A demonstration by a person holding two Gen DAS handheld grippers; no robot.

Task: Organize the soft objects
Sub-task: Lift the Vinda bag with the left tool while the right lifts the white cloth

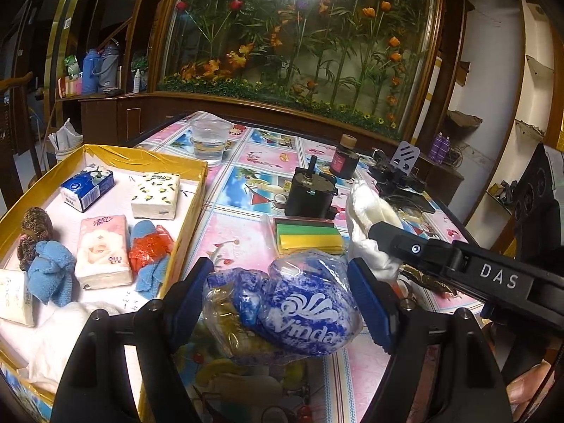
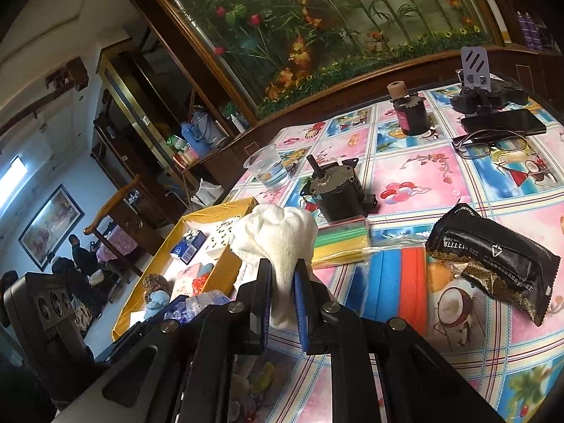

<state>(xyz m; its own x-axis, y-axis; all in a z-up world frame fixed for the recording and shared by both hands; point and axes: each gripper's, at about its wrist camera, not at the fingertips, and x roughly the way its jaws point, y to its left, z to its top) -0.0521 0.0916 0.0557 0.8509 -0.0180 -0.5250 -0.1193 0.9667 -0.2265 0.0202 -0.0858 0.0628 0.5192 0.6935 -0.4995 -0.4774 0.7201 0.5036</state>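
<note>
Left gripper (image 1: 282, 303) jaws grip the blue tissue pack (image 1: 303, 313); right gripper (image 2: 283, 299) jaws pinch the white cloth (image 2: 278, 236); the gold tray (image 1: 190, 208) lies at frame left, nearer the left hand.

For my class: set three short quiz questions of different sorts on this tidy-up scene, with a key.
1. True or false: the right hand-held gripper is shut on the white cloth.
2. Which bundle sits between the left hand-held gripper's fingers? A) the blue and white plastic bundle B) a red sponge C) a book
3. Fill in: the tissue packs lie in the ___ tray.

Key: 1 true; 2 A; 3 yellow.
</note>
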